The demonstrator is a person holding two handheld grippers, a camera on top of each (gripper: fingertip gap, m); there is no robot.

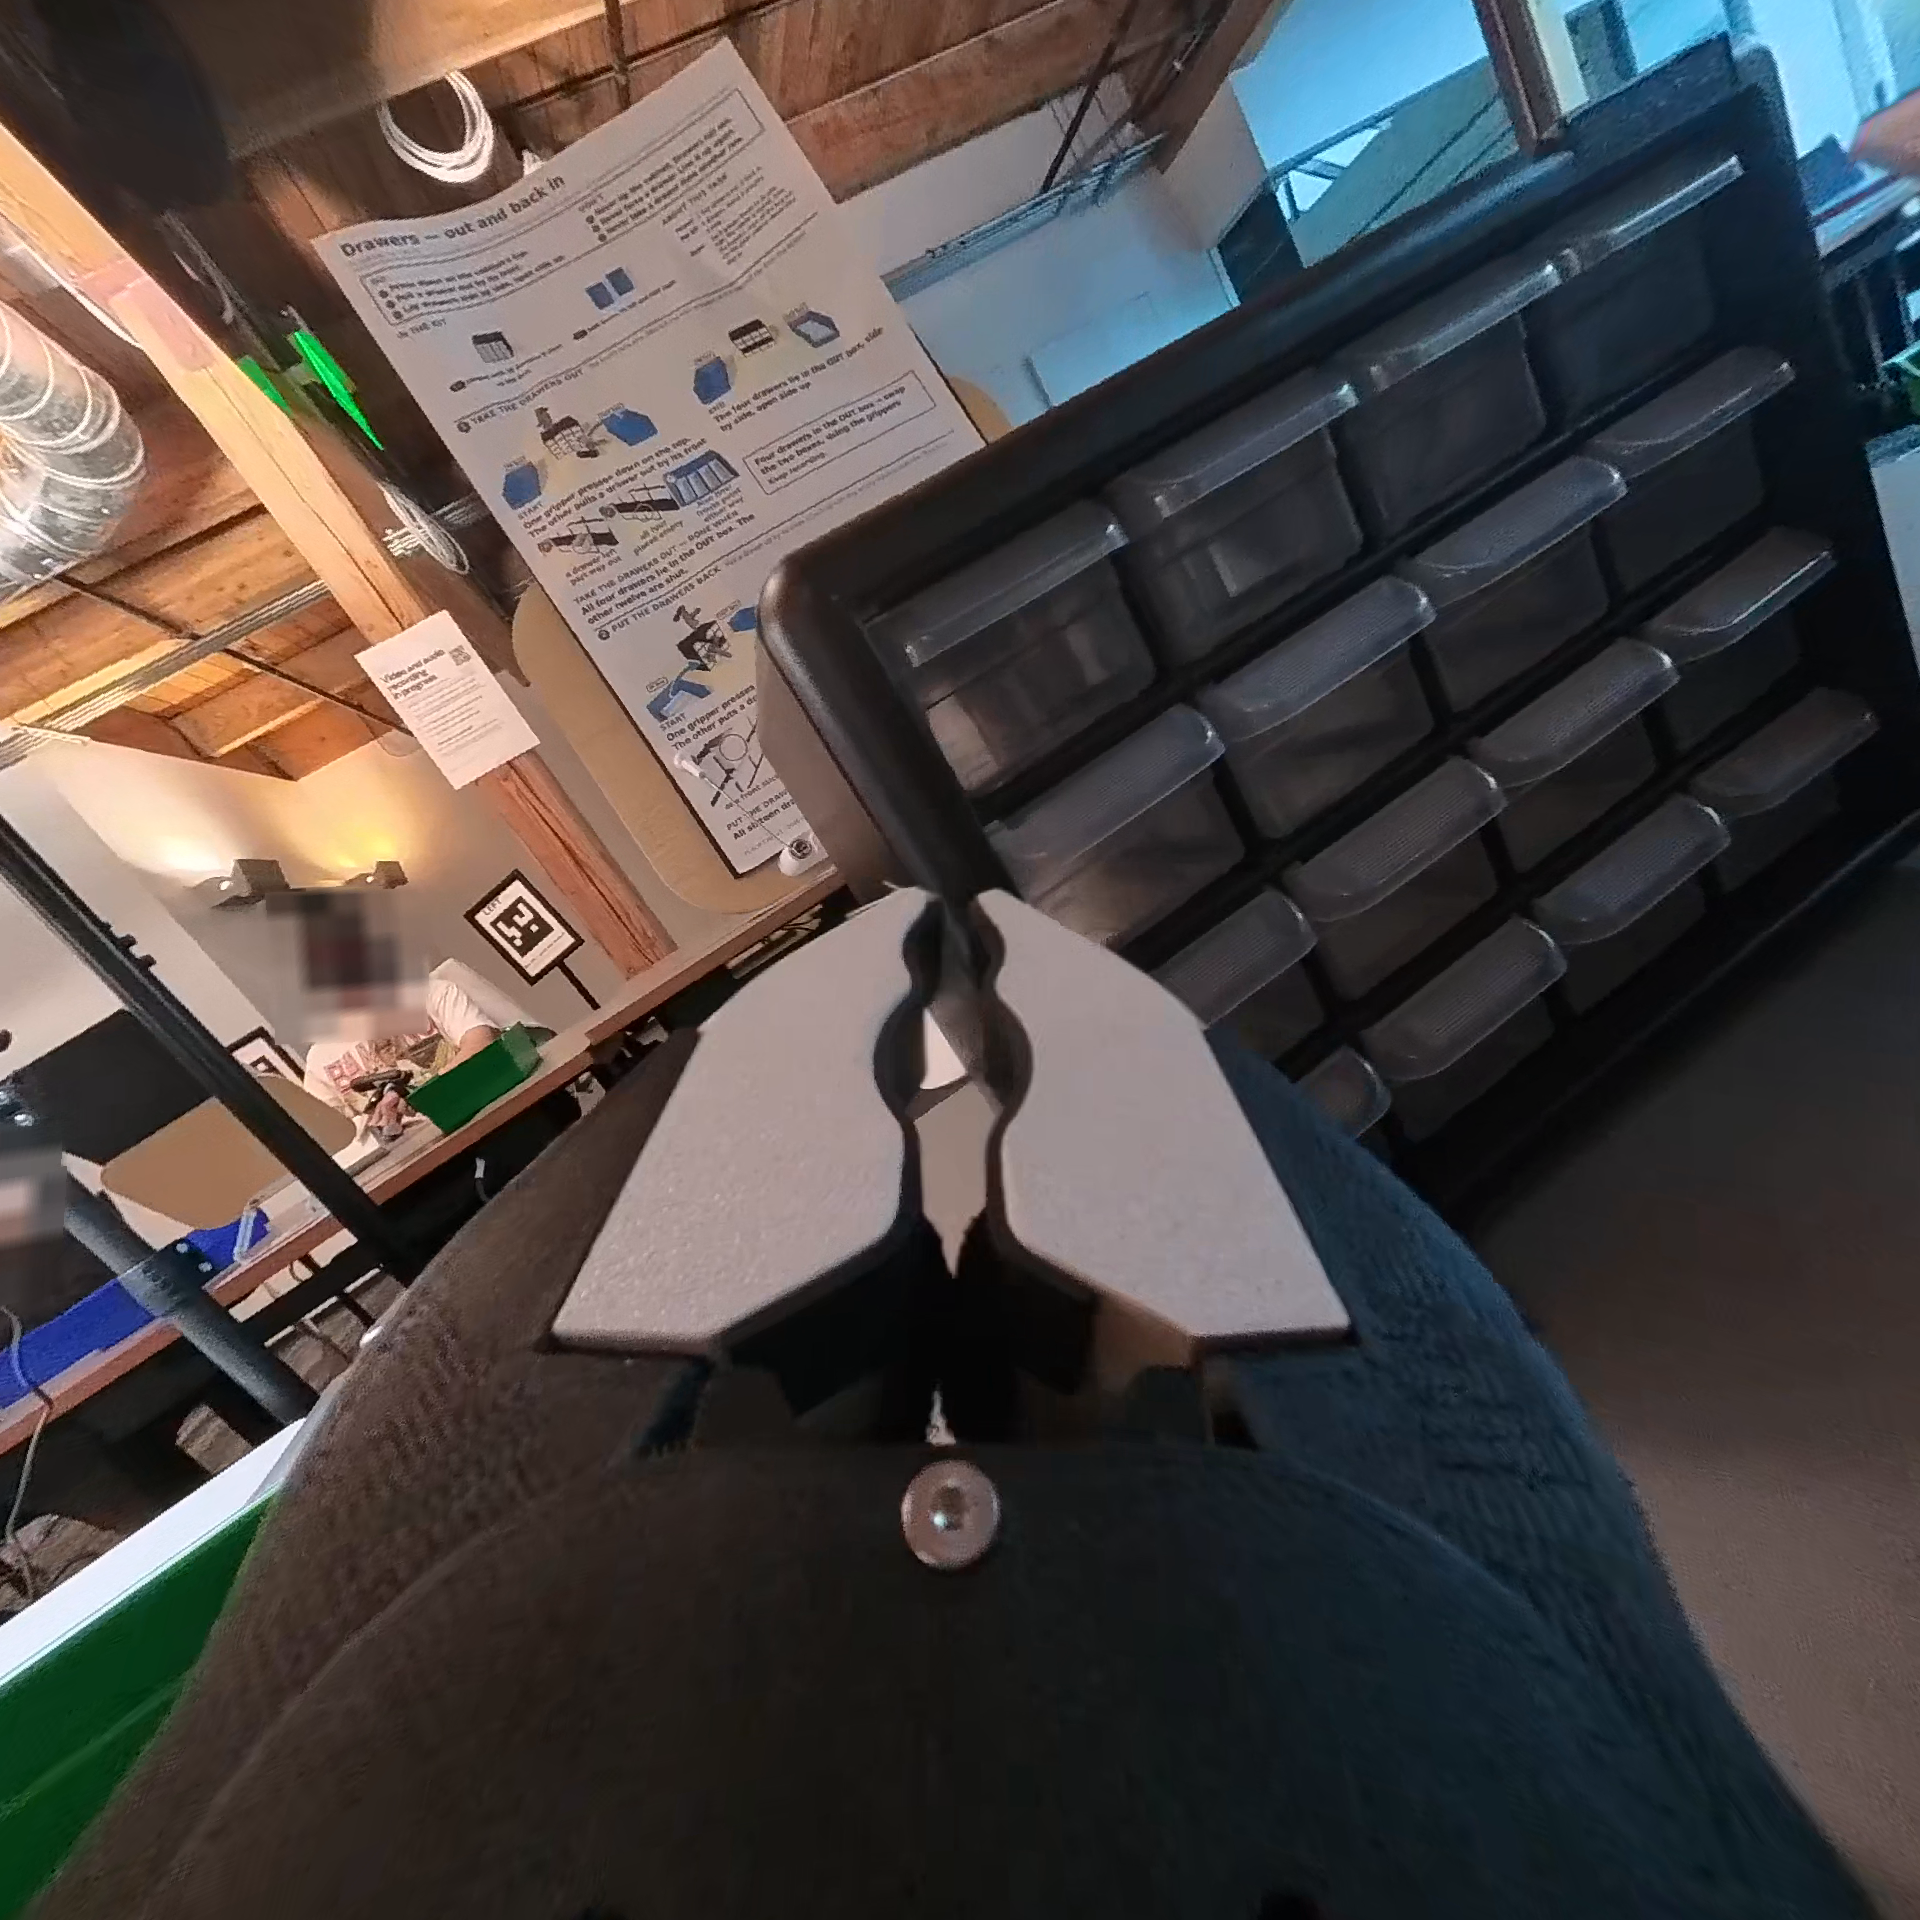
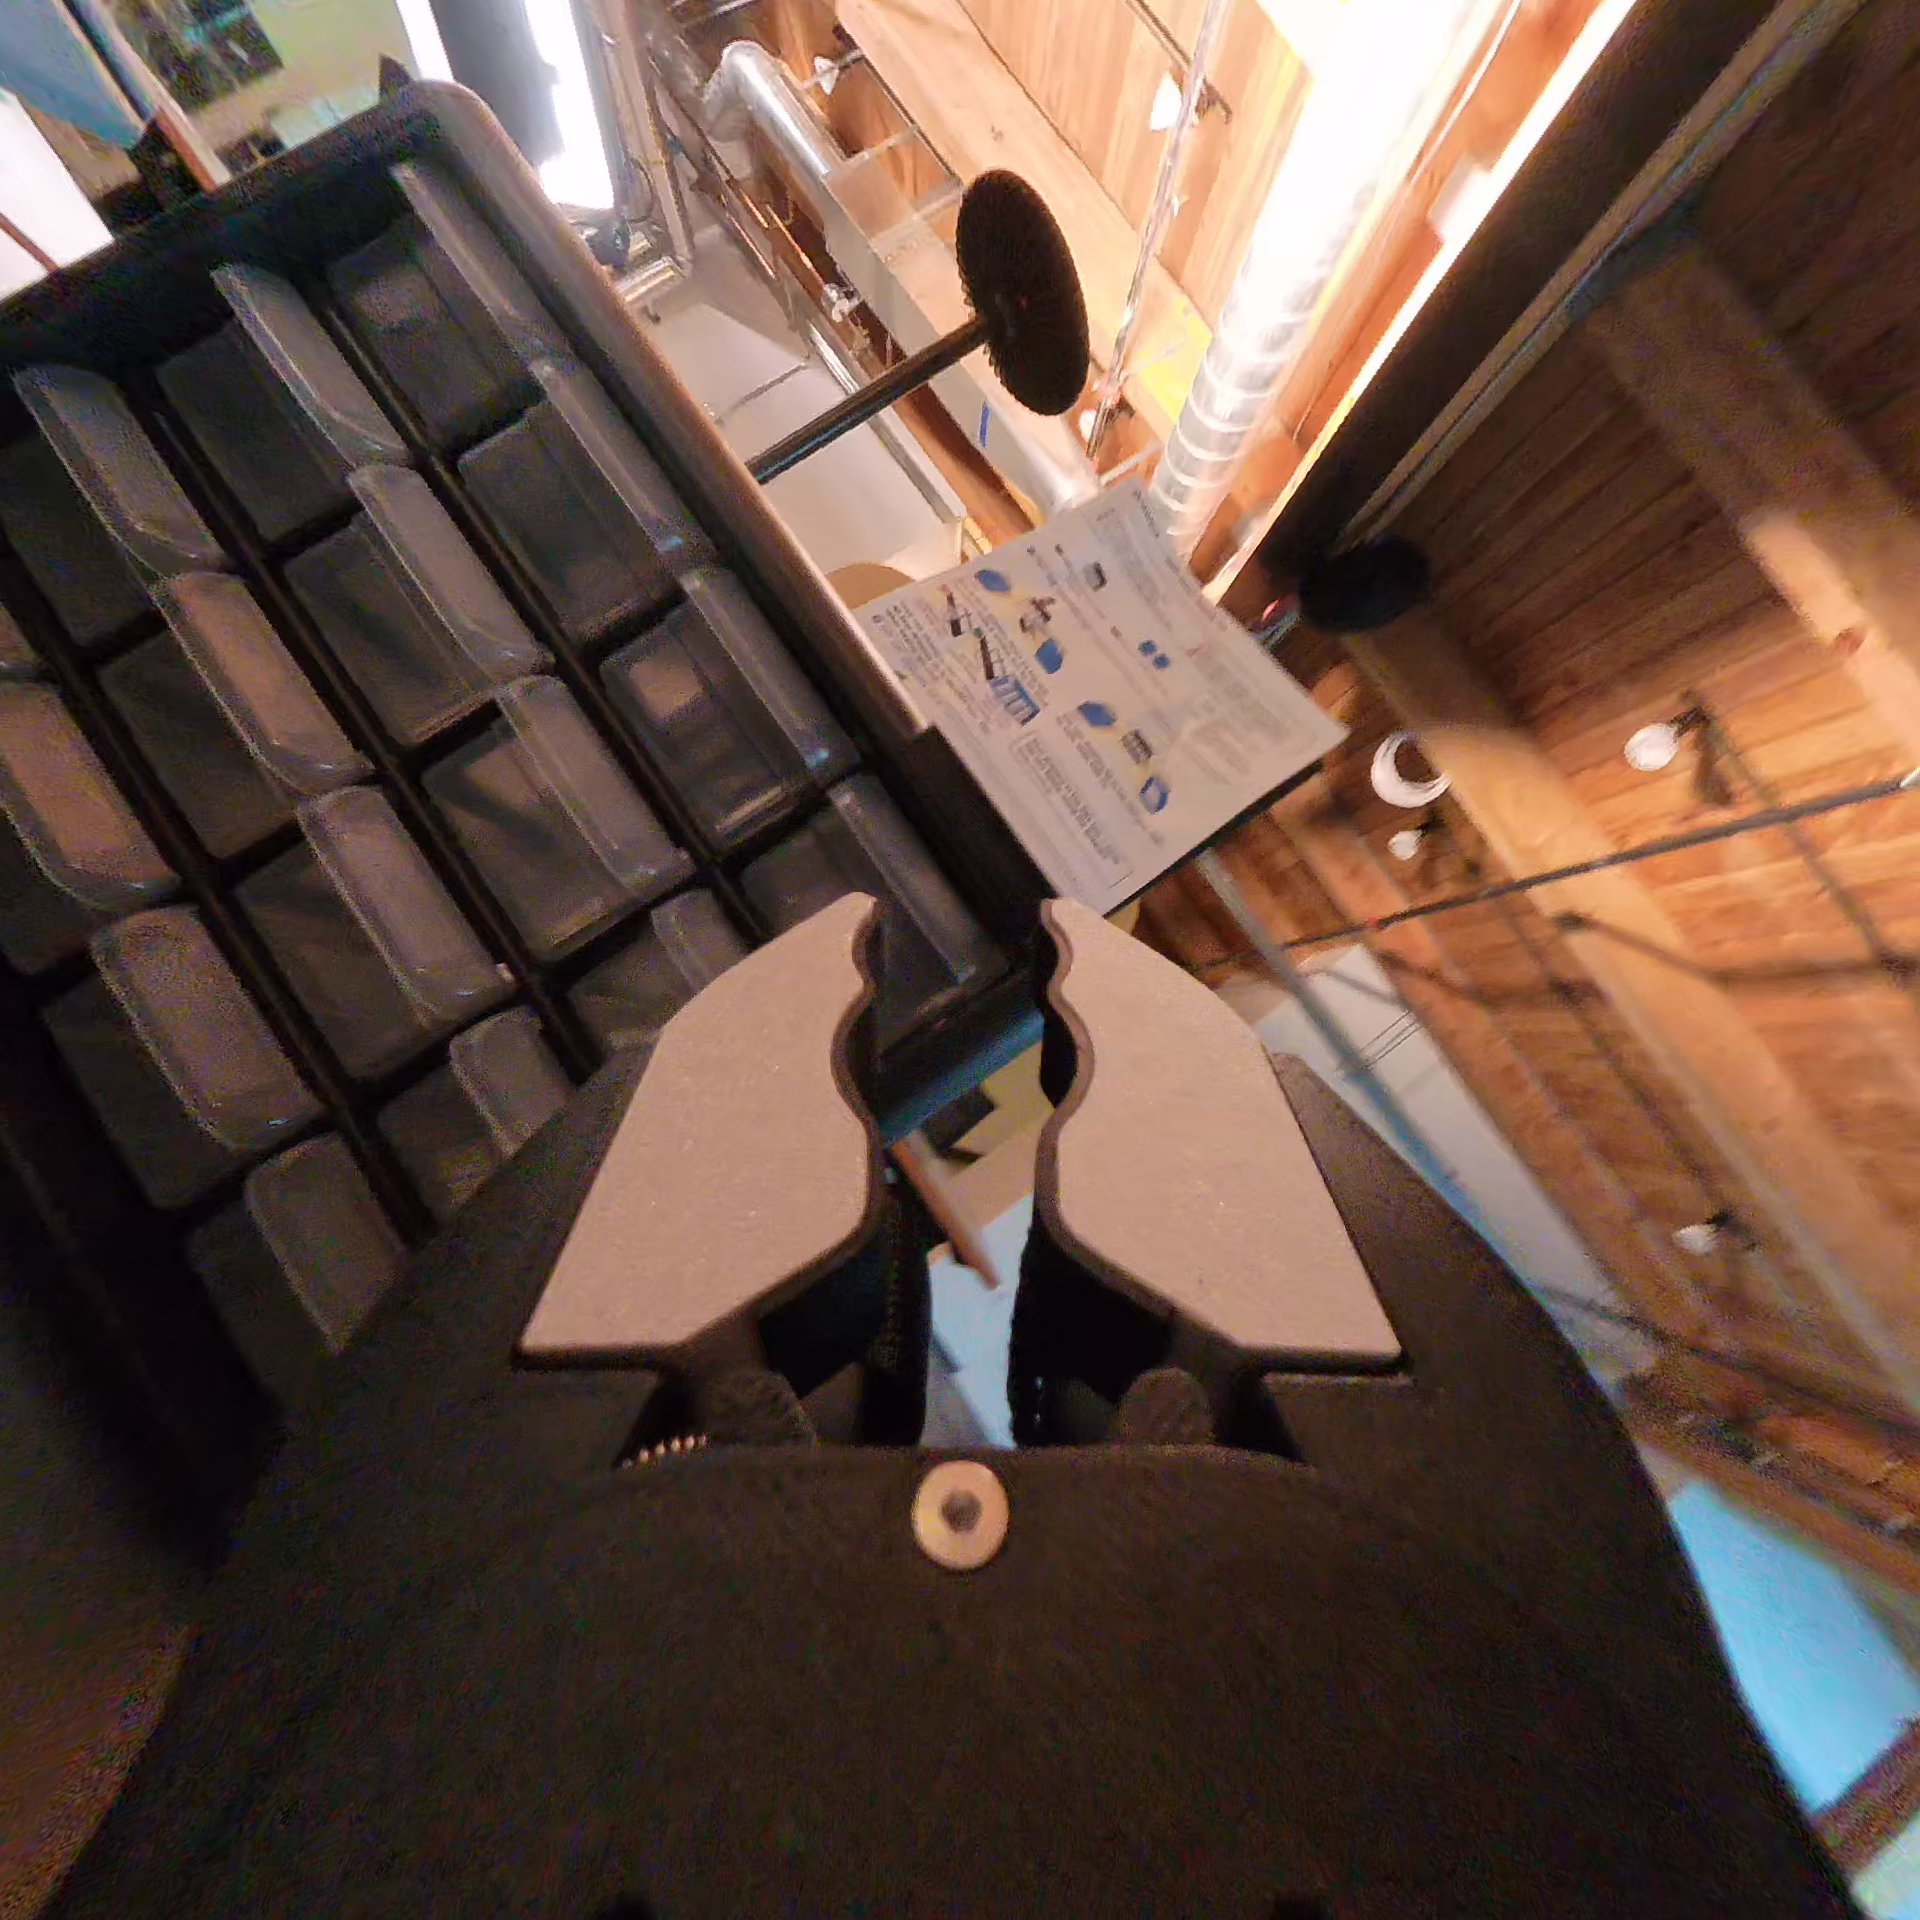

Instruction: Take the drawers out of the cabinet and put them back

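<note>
The black cabinet [image 1: 1382,665] holds several rows of clear drawers [image 1: 1236,520], all pushed in. In the left wrist view it stands ahead and to the right on a brown table top [image 1: 1714,1351]. My left gripper [image 1: 957,906] is shut on the thin front edge of the cabinet's left side wall, which runs down between the fingers. In the right wrist view the cabinet [image 2: 343,644] fills the left half, strongly tilted. My right gripper [image 2: 961,914] has its jaws partly apart, with the cabinet's corner edge filling the gap between them, so it looks closed on it.
A green bin with a white rim [image 1: 73,1704] sits at the lower left. An instruction poster [image 1: 644,416] hangs behind the cabinet and also shows in the right wrist view [image 2: 1101,707]. A black pole [image 1: 197,1049] and a person at another table stand behind. A black disc on a rod [image 2: 1023,291] is overhead.
</note>
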